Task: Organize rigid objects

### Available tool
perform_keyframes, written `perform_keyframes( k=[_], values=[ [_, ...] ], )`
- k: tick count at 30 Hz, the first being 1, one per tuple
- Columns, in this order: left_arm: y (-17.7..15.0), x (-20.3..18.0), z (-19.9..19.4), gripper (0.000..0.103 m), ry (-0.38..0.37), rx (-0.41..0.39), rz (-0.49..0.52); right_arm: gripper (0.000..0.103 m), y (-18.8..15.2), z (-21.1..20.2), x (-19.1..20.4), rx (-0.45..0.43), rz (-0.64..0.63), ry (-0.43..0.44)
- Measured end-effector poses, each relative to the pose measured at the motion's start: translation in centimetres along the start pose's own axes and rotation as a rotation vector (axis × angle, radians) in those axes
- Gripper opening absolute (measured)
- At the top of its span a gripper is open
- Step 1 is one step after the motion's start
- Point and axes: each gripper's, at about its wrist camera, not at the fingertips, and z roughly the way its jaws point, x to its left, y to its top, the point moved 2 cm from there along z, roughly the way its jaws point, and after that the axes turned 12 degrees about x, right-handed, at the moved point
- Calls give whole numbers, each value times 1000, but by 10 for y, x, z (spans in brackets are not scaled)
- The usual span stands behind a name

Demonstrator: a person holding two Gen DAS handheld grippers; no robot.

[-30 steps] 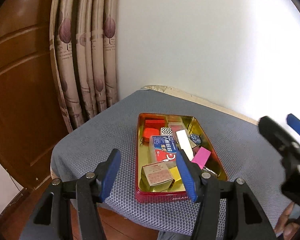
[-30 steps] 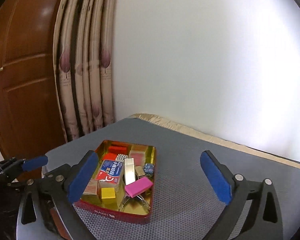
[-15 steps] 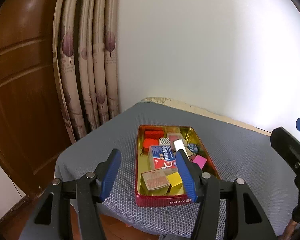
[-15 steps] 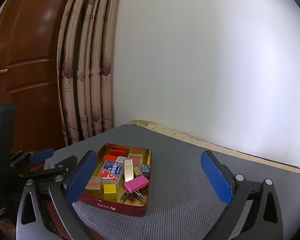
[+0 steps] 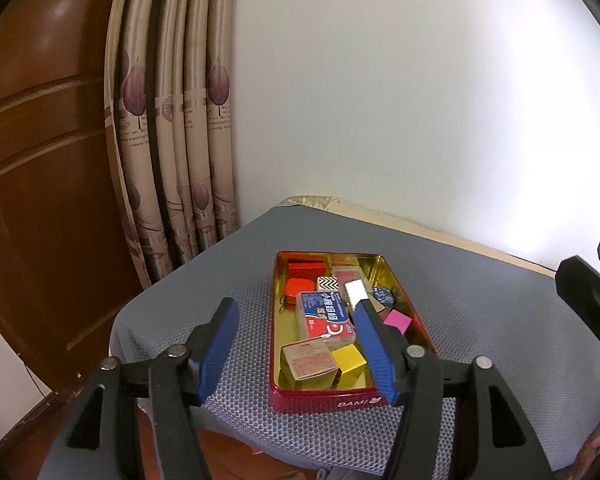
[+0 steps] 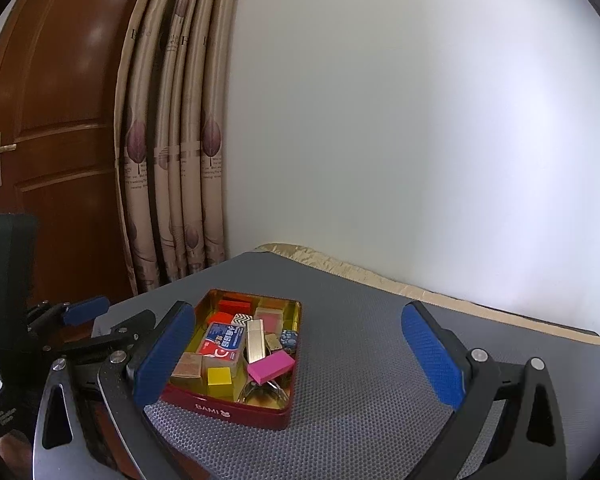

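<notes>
A shallow red metal tin with a gold inside (image 5: 274, 332) (image 6: 290, 410) sits on a grey honeycomb-textured mat (image 5: 472, 320) (image 6: 360, 380) that covers the table, close to the mat's near edge and towards its curtain-side corner. The tin is packed with small rigid things: a blue and red printed box (image 5: 326, 314) (image 6: 223, 342), a tan cardboard box (image 5: 309, 364) (image 6: 188, 368) and a yellow cube (image 5: 349, 357) (image 6: 219, 377) at the near end, a pink block (image 5: 397, 321) (image 6: 270, 365), a shiny silver bar (image 5: 356, 291) (image 6: 255, 340), a black and white zigzag block (image 5: 327, 283) (image 6: 242, 319) and red pieces (image 5: 306, 269) (image 6: 233, 305) at the far end.

The left gripper (image 5: 296, 352) hangs in front of the tin's near left corner, clear of it; its blue-padded jaws have just been opening and stand moderately apart with nothing between them, the right pad lying over the tin's contents only in the line of sight. The right gripper (image 6: 298, 364) hangs off the near edge with its jaws spread wide and empty; in its own view the tin lies between the pads but nearer the left one, untouched. The bare stretch of mat lies beside the tin on the side away from the leaf-patterned beige curtain (image 5: 172, 140) (image 6: 172, 160).
</notes>
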Motion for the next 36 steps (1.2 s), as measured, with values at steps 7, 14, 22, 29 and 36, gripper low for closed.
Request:
perform_keyframes(
  k=[7,14,22,29,36],
  values=[
    [-1,2,3,67,7,20,-6,102,-3,1,1,8,-6,7],
    [-1,2,4,67,13,28,-1,102,-3,0,0,8,-2,10],
    [-2,-1,4,68,3,35,7,102,-5,-3,2,13,-6,5],
    [-1,2,5,68,8,39,-9,102,-6,-2,3,13,-5,4],
    [0,6,7,67,14,53,-22,102,-6,-1,7,30,-22,7]
  ],
)
